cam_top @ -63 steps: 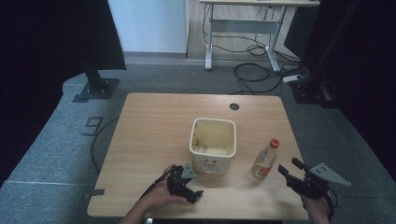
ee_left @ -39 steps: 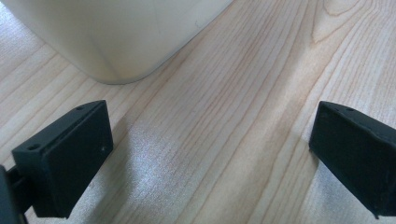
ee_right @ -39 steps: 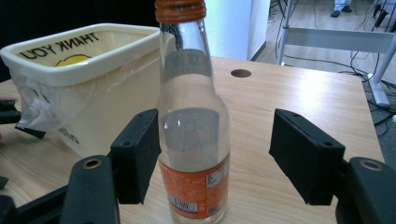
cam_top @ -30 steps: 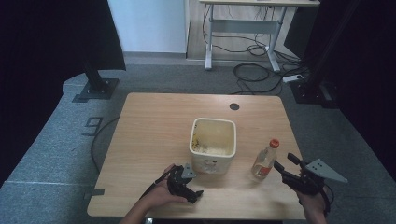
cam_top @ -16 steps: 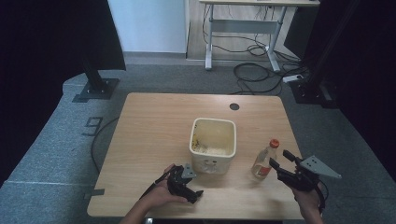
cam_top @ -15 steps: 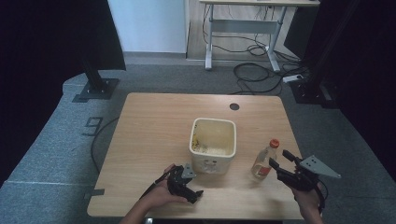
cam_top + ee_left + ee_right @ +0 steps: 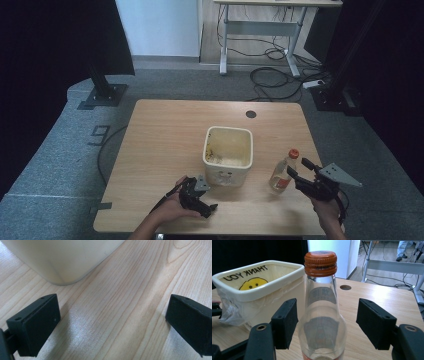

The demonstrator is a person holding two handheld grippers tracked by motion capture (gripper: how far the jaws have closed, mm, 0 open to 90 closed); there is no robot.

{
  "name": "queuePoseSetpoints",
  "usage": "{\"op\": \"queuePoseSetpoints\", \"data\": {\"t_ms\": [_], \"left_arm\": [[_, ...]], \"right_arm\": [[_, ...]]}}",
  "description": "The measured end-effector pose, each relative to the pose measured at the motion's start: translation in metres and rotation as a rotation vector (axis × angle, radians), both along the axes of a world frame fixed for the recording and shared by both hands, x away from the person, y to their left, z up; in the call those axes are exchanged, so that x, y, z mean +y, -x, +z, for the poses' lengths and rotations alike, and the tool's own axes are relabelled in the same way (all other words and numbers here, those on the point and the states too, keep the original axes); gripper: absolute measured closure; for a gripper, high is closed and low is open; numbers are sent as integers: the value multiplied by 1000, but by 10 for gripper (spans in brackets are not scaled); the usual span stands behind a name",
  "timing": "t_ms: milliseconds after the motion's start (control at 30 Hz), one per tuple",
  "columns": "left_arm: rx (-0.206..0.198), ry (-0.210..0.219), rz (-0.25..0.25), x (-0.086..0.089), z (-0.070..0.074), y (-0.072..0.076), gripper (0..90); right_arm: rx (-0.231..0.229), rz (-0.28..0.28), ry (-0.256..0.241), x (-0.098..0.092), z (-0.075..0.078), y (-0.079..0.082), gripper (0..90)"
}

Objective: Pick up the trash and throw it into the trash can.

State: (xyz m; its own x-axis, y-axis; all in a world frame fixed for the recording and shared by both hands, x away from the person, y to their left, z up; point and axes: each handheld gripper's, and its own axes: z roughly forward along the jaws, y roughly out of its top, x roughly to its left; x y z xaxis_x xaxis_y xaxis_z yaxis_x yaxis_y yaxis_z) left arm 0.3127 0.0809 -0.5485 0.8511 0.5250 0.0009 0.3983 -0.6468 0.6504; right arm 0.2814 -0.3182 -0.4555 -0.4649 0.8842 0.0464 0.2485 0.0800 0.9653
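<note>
High view: the right hand-held gripper [image 7: 300, 172] is sitting at the 3 o'clock side of the bottle [image 7: 283, 172], which is standing on the desk [image 7: 165, 135] just right of the bin [image 7: 228, 155]. The left hand-held gripper [image 7: 200, 197] is resting at the bin's 7 o'clock.

Left gripper view: its jaws are standing apart, holding nothing.

Right gripper view: open jaws are flanking the bottle's shoulder; judging by this, closing squarely comes next.

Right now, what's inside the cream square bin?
The cream square plastic bin holds a clear plastic liner draped over its rim, plus pale and yellowish scraps on the bottom in the high view. I can't identify them. The near wall hides part of the floor.
</note>
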Motion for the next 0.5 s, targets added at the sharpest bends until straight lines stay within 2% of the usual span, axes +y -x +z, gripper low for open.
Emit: {"op": "queuePoseSetpoints", "data": {"t_ms": [300,500], "left_arm": [[0,0,0,0,0,0,0],[0,0,1,0,0,0,0]], "right_arm": [[4,-1,15,10,-2,-10,322],[-6,1,18,17,2,-18,322]]}}
